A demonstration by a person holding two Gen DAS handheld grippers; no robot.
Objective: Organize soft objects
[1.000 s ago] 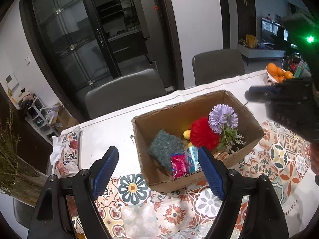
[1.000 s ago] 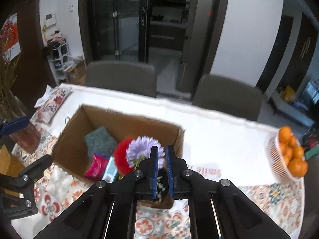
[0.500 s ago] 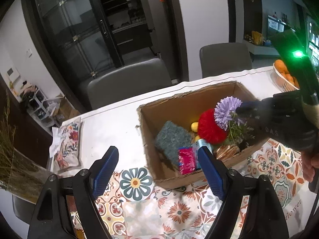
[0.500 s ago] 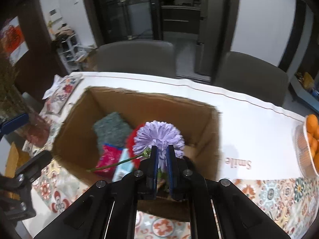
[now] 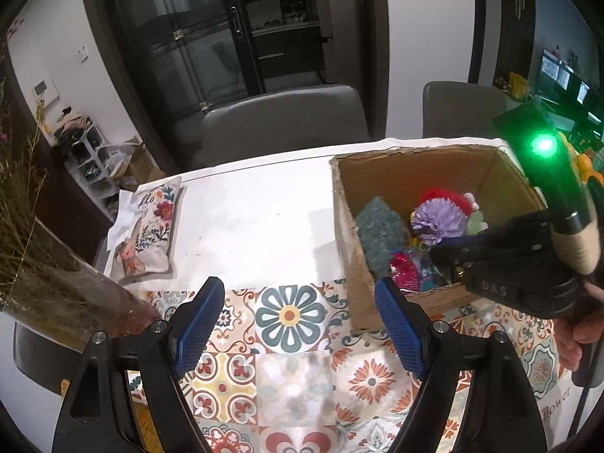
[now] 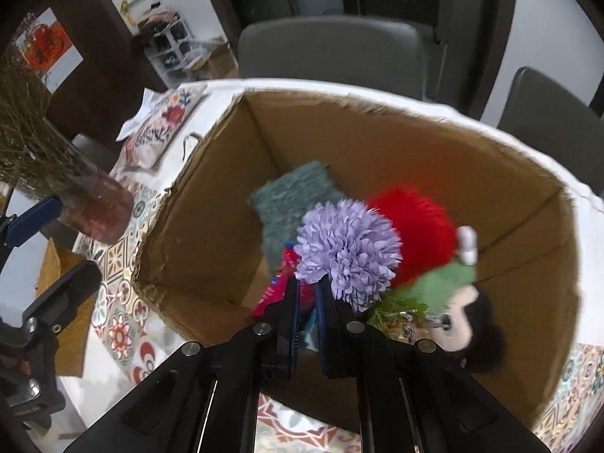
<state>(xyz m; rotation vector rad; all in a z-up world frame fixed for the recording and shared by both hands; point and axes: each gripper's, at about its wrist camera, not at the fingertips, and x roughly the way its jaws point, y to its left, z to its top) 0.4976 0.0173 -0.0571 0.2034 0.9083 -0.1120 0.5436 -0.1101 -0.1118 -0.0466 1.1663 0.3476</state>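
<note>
A cardboard box (image 5: 377,173) (image 6: 211,226) stands on the table. Inside lie a teal fuzzy cloth (image 5: 377,230) (image 6: 290,196), a red pompom (image 5: 445,196) (image 6: 415,226), a pink packet (image 5: 404,271) and a plush toy (image 6: 464,324). My right gripper (image 6: 306,287) is shut on the stem of a purple artificial flower (image 6: 347,249) (image 5: 439,221) and reaches down into the box. My left gripper (image 5: 298,313) is open and empty above the patterned mat, left of the box. A floral pillow (image 5: 149,226) (image 6: 162,128) lies on the white table at the left.
A glass vase of dried grass (image 5: 56,264) (image 6: 94,211) stands at the left table edge. Grey chairs (image 5: 283,120) stand behind the table. The patterned mat (image 5: 294,358) covers the near table. Oranges (image 5: 585,166) sit at the far right.
My right gripper has moved forward and down into the box with the purple flower. My left gripper has swung left, so the box now lies to its right.
</note>
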